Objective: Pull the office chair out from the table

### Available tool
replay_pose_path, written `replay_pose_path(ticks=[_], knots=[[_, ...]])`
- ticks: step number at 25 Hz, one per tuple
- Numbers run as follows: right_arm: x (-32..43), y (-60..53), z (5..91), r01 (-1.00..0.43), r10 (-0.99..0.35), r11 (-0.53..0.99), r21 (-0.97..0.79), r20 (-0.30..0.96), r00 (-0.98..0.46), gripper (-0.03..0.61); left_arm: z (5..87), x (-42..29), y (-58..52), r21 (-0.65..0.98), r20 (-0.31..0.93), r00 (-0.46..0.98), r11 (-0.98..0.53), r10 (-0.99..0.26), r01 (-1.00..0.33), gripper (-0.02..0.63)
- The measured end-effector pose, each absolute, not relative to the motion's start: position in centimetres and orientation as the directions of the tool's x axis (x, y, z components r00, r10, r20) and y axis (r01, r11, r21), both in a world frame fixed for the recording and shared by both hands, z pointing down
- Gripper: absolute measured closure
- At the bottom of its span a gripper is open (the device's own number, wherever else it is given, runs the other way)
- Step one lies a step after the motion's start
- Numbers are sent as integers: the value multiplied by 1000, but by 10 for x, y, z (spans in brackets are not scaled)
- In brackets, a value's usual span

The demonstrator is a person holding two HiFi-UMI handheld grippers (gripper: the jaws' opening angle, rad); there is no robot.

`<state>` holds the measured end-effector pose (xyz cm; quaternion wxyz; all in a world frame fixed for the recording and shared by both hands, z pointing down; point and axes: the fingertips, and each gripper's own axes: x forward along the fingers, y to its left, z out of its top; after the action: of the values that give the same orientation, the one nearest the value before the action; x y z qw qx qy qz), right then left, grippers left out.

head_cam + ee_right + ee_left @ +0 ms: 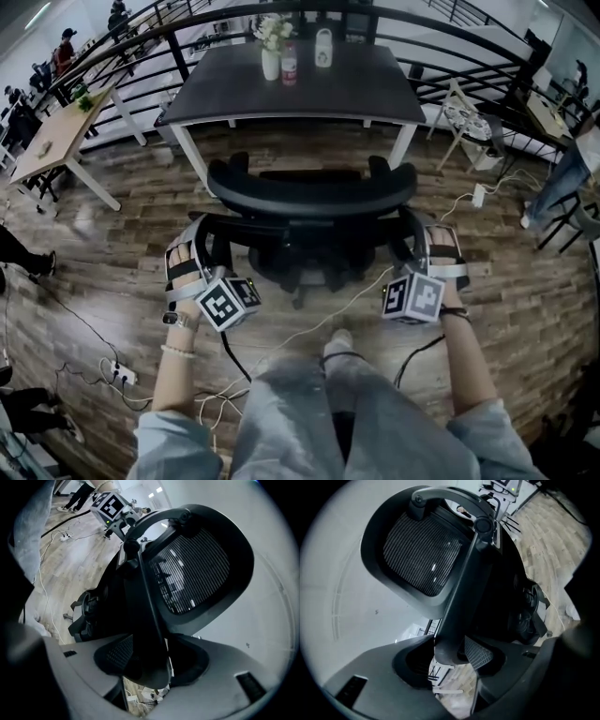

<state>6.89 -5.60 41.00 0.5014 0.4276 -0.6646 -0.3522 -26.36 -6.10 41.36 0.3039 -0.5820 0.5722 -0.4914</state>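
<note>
Chair (309, 202): stood on floor (122, 234), seemingly clear of tabletop (291, 89); pull judged nearly done. Left tool (199, 234), right tool (419, 236): jaws parted, loosely straddling back frame (461, 597), unclamped; only withdrawal left

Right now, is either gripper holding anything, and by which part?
The black mesh-backed office chair: each side bar of its backrest frame stands between a gripper's jaws, left gripper and right gripper. Whether the pads press cannot be told.

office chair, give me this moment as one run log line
office chair: clear of table | left gripper: fingers open around backrest frame | right gripper: same
</note>
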Motion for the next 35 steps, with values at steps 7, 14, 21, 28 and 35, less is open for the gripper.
replay_pose_path(ticks=[7, 14, 21, 28, 35], knots=[[61, -43, 400, -352, -918, 395, 849, 355, -174, 344, 413, -255, -35, -841, 271, -97, -187, -958, -508, 413], [45, -16, 384, -554, -904, 427, 715, 339, -259, 350, 405, -235, -10, -718, 309, -41, -204, -950, -666, 443], [29, 9, 369, -750, -893, 448, 488, 288, -346, 408, 386, -215, 6, -580, 297, 10, -189, -955, -792, 546], [17, 31, 367, -796, -870, 485, 363, 296, -395, 517, 354, -198, 19, -512, 177, 35, -122, -984, -850, 607], [11, 36, 366, -843, -861, 487, 228, 285, -420, 572, 343, -171, 27, -430, 175, 120, -186, -977, -883, 607]])
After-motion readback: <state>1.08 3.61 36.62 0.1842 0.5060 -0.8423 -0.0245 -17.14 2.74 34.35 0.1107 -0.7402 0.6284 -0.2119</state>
